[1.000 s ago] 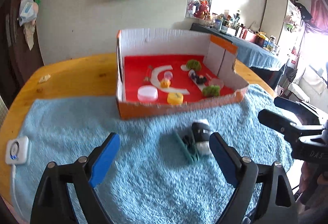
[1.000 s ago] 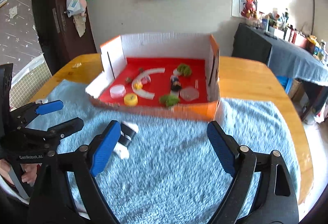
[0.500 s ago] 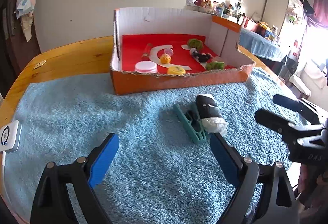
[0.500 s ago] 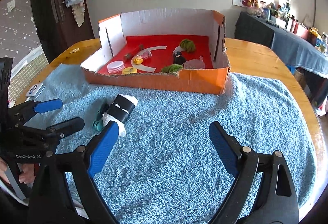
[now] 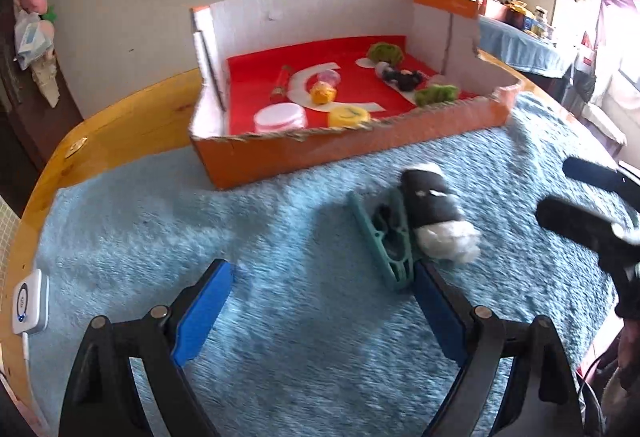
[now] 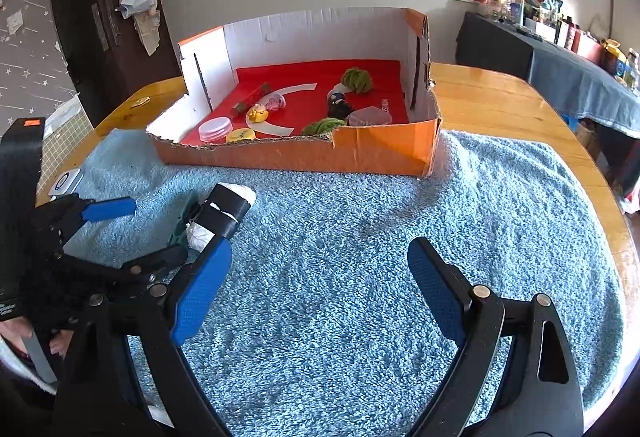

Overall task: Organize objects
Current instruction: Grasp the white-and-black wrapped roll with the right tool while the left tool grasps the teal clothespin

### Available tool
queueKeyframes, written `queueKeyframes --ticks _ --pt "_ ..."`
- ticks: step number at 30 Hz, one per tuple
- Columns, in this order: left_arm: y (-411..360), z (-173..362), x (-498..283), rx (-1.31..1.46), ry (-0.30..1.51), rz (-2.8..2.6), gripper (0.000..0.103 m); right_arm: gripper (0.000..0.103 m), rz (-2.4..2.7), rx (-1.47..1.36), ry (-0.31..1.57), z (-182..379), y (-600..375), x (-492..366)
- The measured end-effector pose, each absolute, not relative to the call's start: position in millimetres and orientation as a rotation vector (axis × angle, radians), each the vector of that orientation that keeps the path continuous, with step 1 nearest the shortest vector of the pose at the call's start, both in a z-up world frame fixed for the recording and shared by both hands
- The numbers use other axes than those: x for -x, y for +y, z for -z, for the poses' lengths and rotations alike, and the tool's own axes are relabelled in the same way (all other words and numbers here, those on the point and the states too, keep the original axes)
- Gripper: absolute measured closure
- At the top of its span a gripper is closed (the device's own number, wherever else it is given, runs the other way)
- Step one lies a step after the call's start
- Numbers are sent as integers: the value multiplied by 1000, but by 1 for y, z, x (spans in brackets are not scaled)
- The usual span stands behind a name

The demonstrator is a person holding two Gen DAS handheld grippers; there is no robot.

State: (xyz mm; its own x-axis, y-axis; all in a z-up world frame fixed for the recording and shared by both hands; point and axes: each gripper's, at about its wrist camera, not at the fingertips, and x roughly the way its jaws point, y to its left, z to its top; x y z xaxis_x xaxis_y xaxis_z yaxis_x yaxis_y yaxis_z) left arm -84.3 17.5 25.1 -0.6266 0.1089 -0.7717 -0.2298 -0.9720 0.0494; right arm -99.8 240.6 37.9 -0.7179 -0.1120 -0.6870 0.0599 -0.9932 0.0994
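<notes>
A black roll with white ends point(image 5: 434, 211) lies on the blue towel point(image 5: 280, 229), with a green clip point(image 5: 390, 241) against its left side. My left gripper point(image 5: 320, 297) hangs low over the towel, open and holding nothing. The clip's near end sits just beyond its right fingertip. My right gripper point(image 6: 318, 285) is open over bare towel point(image 6: 360, 237), with the roll point(image 6: 226, 207) and clip point(image 6: 182, 217) ahead of its left finger. The right wrist view also shows the left gripper point(image 6: 158, 233) beside them.
An orange cardboard box point(image 5: 340, 153) with a red floor stands at the towel's far edge point(image 6: 380, 149). It holds a pink lid point(image 5: 280, 117), a yellow lid point(image 5: 348, 115), green fuzzy balls and small toys. A white device point(image 5: 26, 301) lies at the table's left edge.
Both grippers have sunk toward the towel, and the roll and clip now sit closer to the left gripper's right finger. The left view has rolled slightly. Both stay open.
</notes>
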Motion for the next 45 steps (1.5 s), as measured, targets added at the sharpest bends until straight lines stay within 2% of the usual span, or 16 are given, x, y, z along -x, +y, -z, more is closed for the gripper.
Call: queueKeyframes --ticks 17,22,26,29,32,41,43,45 --pt "-27 -42 96 1188 231 -2644 11 13 2632 -1292 105 -10 175 146" --pt "-21 -42 96 1178 201 -2577 11 13 2676 -1313 100 -13 188 144" --pt "-5 -40 97 1152 246 -2516 11 13 2759 -1333 116 -21 215 134" --pt "9 -39 97 1124 291 -2448 20 13 2734 -1293 64 -26 226 132" --pt "17 -36 102 1133 336 -2427 24 13 2685 -1240 50 -29 225 132" --pt "17 -30 119 1174 322 -2381 42 13 2590 -1246 181 -21 205 148" --pt "19 -29 119 1172 328 -2373 47 15 2577 -1243 211 -19 198 153" --pt "23 -28 118 1168 335 -2360 56 21 2565 -1244 233 -18 193 155"
